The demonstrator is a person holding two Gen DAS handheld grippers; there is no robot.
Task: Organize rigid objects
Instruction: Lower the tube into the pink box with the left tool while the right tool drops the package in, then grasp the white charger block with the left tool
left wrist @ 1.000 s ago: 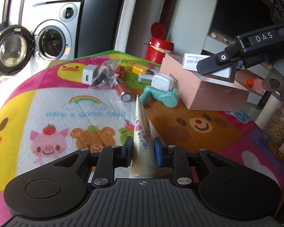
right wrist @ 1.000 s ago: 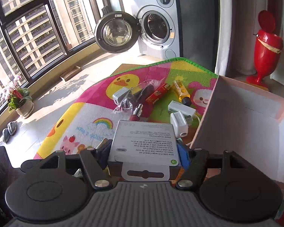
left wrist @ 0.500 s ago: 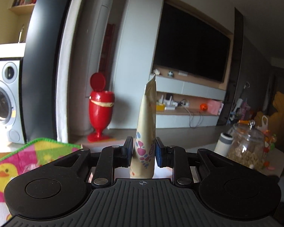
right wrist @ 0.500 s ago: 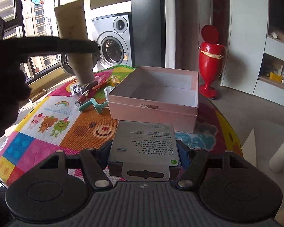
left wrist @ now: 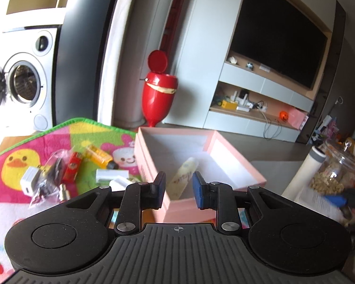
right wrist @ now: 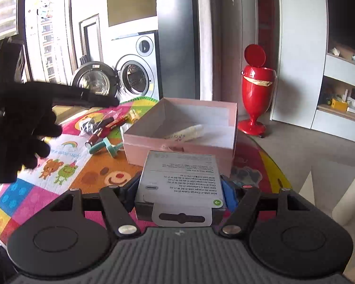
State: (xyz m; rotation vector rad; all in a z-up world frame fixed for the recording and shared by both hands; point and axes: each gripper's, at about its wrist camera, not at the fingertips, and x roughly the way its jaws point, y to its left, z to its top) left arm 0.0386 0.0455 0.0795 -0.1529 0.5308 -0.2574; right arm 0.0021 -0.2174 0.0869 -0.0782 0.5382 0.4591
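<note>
A cream tube with pink print [left wrist: 185,175] lies inside the open pink box [left wrist: 184,210] on the play mat. Just in front of the box, my left gripper [left wrist: 178,189] is open, with nothing between its pads. In the right wrist view the same tube [right wrist: 187,132] rests in the pink box [right wrist: 153,146]. My right gripper [right wrist: 180,189] is shut on a white USB-C cable package [right wrist: 181,172], held just short of the box's near wall. The left gripper's dark finger [right wrist: 82,94] and a black-gloved hand [right wrist: 16,137] reach in from the left.
Loose items lie on the colourful mat [left wrist: 14,163] left of the box: a white charger [left wrist: 29,181], a red stick [left wrist: 72,166], a yellow piece [left wrist: 98,157], a lipstick [right wrist: 94,137] and a teal tool [right wrist: 104,145]. A red bin [left wrist: 158,90] and a washing machine [left wrist: 23,82] stand behind. A glass jar [left wrist: 336,172] sits at the right.
My left gripper has let go of the cream tube, which now lies in the pink box, and its view has dropped toward the box. My right gripper still holds the cable package.
</note>
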